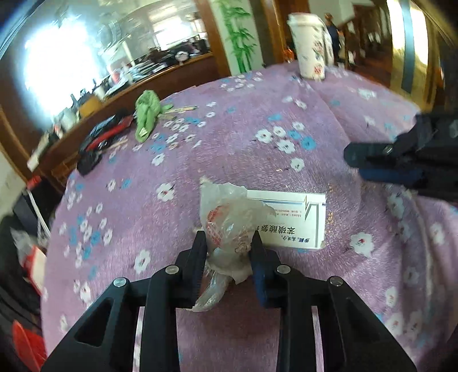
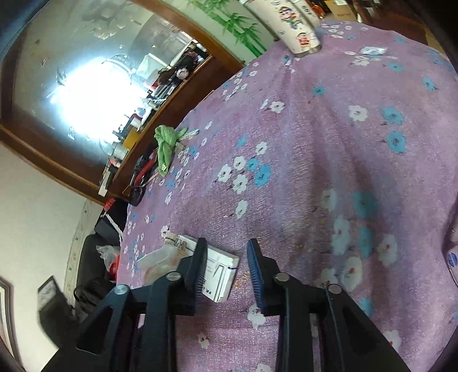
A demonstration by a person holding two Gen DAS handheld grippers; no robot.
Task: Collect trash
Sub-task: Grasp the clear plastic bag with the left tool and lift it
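Observation:
A crumpled clear plastic wrapper (image 1: 229, 226) with red print lies on the purple flowered tablecloth (image 1: 257, 143). My left gripper (image 1: 229, 243) has both fingers against the wrapper's sides, shut on it. A white and blue carton (image 1: 294, 220) lies just behind the wrapper. My right gripper (image 2: 226, 251) is open and empty, just right of the carton (image 2: 220, 274), with the wrapper (image 2: 160, 263) beyond its left finger. The right gripper also shows at the right edge of the left wrist view (image 1: 400, 160).
A tall white cartoon cup (image 1: 309, 45) stands at the table's far edge, also in the right wrist view (image 2: 297, 25). A green cloth (image 1: 146, 114), pens and a black and red pouch (image 1: 103, 137) lie far left. A small wrapper (image 2: 372, 51) lies near the cup.

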